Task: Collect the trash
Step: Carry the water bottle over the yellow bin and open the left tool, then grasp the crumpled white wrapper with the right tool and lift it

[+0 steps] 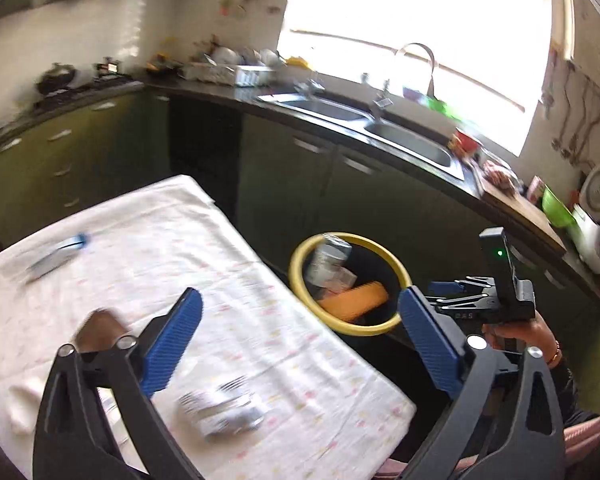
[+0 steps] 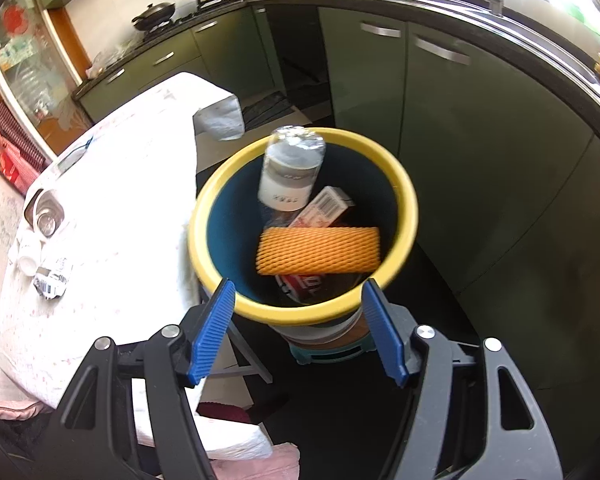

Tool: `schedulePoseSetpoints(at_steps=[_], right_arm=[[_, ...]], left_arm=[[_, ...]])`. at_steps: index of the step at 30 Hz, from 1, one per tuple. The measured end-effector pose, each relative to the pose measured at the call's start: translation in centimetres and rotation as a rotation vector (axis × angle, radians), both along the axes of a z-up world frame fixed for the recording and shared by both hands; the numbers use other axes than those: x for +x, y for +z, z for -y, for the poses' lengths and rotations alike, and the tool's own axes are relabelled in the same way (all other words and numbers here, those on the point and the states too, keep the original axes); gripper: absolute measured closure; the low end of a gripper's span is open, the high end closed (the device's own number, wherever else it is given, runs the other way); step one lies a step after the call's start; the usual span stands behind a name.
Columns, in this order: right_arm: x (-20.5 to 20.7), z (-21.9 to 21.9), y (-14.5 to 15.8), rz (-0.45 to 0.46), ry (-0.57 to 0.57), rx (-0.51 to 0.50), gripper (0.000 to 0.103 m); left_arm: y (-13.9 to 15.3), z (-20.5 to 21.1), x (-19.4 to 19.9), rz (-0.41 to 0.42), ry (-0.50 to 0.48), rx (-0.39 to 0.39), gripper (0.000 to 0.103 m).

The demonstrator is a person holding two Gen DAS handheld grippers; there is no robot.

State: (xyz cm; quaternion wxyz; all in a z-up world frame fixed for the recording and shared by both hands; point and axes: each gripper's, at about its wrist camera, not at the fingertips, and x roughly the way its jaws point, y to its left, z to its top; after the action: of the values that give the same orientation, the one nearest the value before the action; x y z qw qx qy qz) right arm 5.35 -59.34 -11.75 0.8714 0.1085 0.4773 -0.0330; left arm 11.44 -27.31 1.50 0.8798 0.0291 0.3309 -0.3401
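Left wrist view: left tool (image 1: 300, 344) wide, empty, over desk (image 1: 260, 320); crumpled wrapper (image 1: 222, 412) lies just below-left, nearest it. Right tool (image 2: 300, 332) wide, empty, above bin (image 2: 204, 216).

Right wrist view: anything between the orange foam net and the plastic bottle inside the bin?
Yes. In the right wrist view a small red-and-white carton lies between the orange foam net and the plastic bottle, inside the yellow-rimmed bin.

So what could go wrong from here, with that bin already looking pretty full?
1. The plastic bottle leans on the yellow rim of the bin with its end poking above it; another drop could knock it out.
2. The orange foam net spans the opening, so new trash may rest on it.
3. The crumpled wrapper lies near the table's edge and might get nudged off.
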Motion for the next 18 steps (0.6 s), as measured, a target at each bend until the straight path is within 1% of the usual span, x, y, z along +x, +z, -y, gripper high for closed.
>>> schedulePoseSetpoints(at_steps=[2,5,10,11,13,15,18], right_arm=[[0.2,-1.5,0.3,-0.002,0.023,-0.006,0.040],[1.0,-4.5,0.9,0.006,0.095,-0.016,0.040],[2.9,-12.0,2.3,0.007,0.314,-0.059,0.040],[3.4,-13.7,2.5,0.000,0.368,-0.073,0.040],[4.3,-16.4,2.7,-0.032,0.421,-0.080,0.040],[5.3,-18.6,2.7,-0.073,0.440,-0.040,0.040],[6.2,-21.8,2.7,-0.113,0.447,0.024,0.039]], left_arm=[[0.3,-3.7,-1.3,0.051,0.075,0.015,0.005],[0.3,-8.6,-3.1,0.088,0.163,0.038,0.005],[-0.5,-15.8,-5.6,0.141,0.281,0.062,0.005],[-0.6,-17.0,-5.9,0.151,0.294,0.065,0.005],[-0.9,-18.9,-6.5,0.166,0.328,0.084,0.005],[-1.3,-20.6,-7.3,0.188,0.383,0.117,0.005],[-1.8,-21.9,-8.2,0.203,0.414,0.131,0.005]])
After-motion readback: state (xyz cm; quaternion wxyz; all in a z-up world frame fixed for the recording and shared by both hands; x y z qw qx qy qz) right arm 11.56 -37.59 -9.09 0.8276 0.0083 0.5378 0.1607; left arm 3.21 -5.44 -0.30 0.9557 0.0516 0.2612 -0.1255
